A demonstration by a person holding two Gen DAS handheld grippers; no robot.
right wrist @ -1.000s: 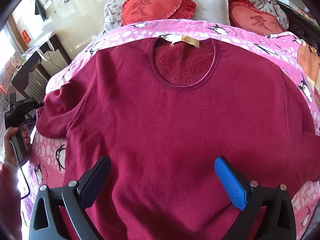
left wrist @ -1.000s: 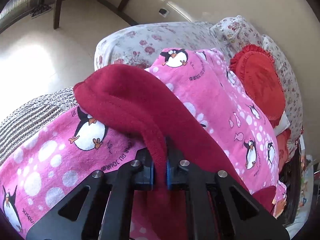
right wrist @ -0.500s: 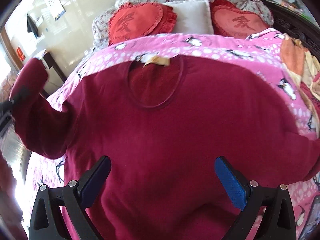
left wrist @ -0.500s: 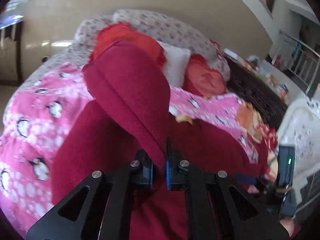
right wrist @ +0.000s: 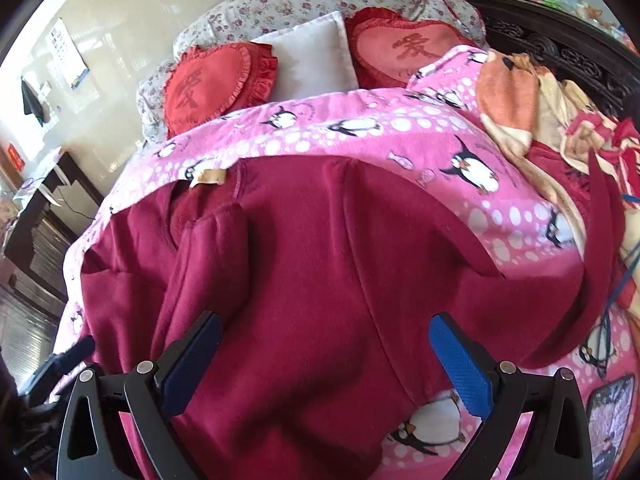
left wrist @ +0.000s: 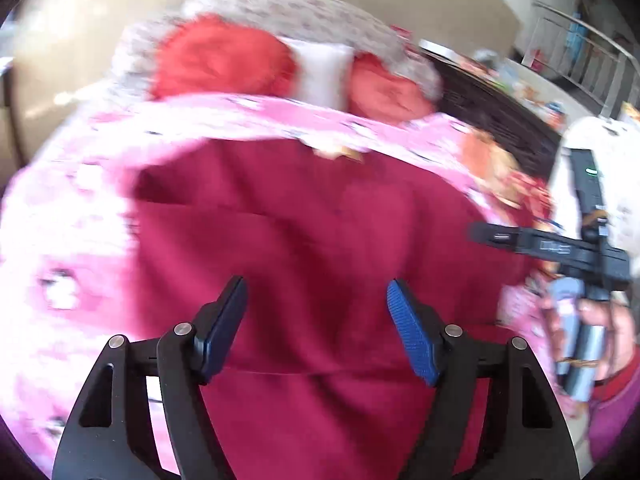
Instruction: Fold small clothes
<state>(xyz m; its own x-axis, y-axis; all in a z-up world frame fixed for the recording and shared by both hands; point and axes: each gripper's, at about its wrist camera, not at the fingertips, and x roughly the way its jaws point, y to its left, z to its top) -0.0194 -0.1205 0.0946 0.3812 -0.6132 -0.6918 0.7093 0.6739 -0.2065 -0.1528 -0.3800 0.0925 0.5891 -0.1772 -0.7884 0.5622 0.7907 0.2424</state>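
**Maroon sweatshirt half folded on a bed**

A maroon fleece sweatshirt (right wrist: 304, 264) lies flat mid-bed on a pink penguin blanket (right wrist: 360, 128), its left sleeve (right wrist: 204, 264) folded across the chest. The left gripper (left wrist: 316, 320) and right gripper (right wrist: 324, 356) hover spread and empty. The loose sleeve could slide off if the body gets tugged.

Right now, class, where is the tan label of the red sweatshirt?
In the right wrist view, the tan label sits upper left at the sweatshirt's collar edge, against the pink penguin blanket, just below the left heart cushion.
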